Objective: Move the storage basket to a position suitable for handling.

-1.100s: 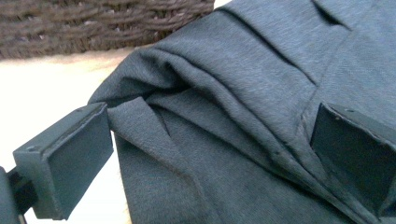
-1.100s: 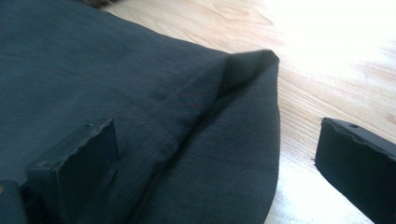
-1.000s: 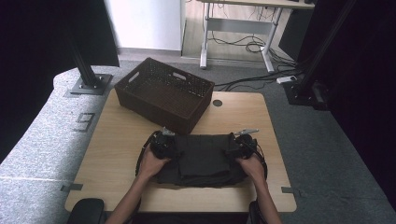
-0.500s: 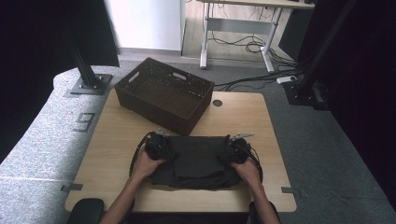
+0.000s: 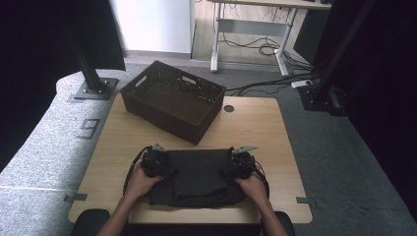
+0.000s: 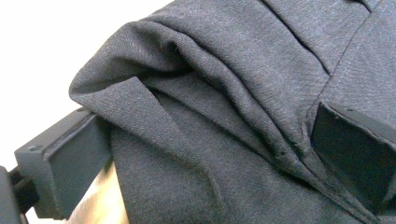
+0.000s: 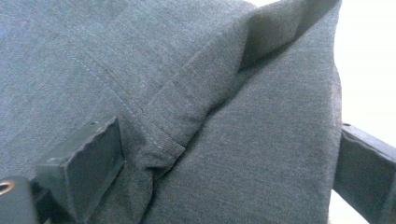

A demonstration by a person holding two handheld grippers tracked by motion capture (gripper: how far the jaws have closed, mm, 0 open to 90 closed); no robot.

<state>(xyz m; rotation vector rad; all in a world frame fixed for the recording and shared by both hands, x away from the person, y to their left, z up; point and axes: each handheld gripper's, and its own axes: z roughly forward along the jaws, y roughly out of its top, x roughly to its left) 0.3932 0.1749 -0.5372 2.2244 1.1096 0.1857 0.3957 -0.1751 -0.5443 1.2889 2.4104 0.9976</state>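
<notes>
I had the left gripper [image 6: 201,154] with its jaws apart, a thick bunch of the grey garment [image 6: 243,93] standing between them, its folded corner peaking toward the upper left of that frame. The right gripper [image 7: 224,168] was likewise spread wide around the cloth's opposite folded edge, a stitched seam running down toward the lower left jaw. From above, both tools sat low in the frame, the left gripper [image 5: 155,162] and right gripper [image 5: 241,164] at either side of the folded garment [image 5: 196,174], which lay on the near part of the wooden table [image 5: 255,128]. The woven basket [image 5: 172,98] stood just beyond it, toward the upper left. To my mind, doing this fold well meant closing on all layers together at both sides, then lifting evenly so nothing slipped loose.
</notes>
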